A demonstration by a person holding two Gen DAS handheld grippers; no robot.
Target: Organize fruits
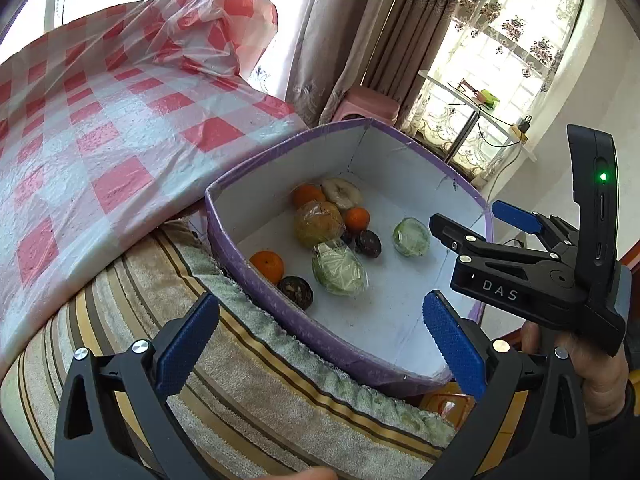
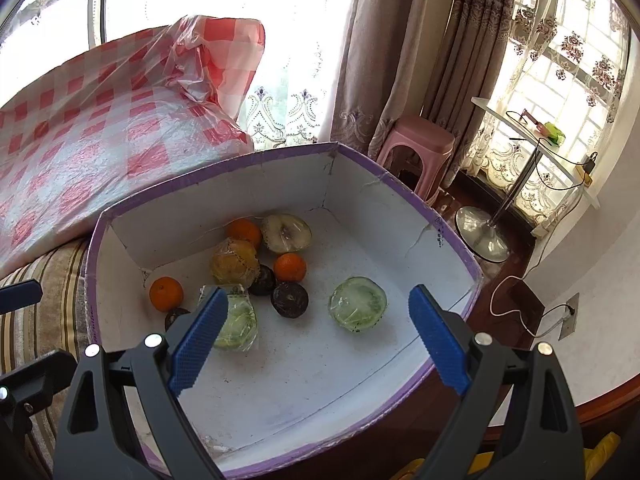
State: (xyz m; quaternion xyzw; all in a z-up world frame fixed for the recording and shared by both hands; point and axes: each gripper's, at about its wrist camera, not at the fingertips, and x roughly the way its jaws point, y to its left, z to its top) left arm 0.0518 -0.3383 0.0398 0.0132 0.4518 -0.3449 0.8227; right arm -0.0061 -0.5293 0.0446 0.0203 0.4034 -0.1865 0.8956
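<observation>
A bed covered in a red-and-white checked plastic sheet (image 1: 120, 128) fills the upper left of the left wrist frame, with a striped towel-like blanket (image 1: 248, 364) along its edge. Against that edge sits the purple-walled box (image 2: 452, 240), open-topped and white inside, probably set there so both arms can reach in from above.

All the fruit I can see lies in this box, loosely clustered toward its far left corner rather than sorted. Largest are the film-wrapped pieces: a green halved one (image 2: 357, 304) alone at centre right, another green one (image 1: 339, 267) nearer the left wall, a yellowish wrapped fruit (image 2: 235, 261) and a pale cut half (image 2: 286, 233) at the back. Three oranges (image 2: 166, 293) and some dark wrinkled fruits (image 2: 289, 299) lie between them.

The left hand-held gripper (image 1: 320, 352) is released, jaws wide, over the blanket and box rim, carrying nothing. The right hand-held gripper (image 2: 320, 336) is likewise spread and empty, poised above the box floor. Whether fruit is being gathered in or taken out, this scene alone cannot settle.
</observation>
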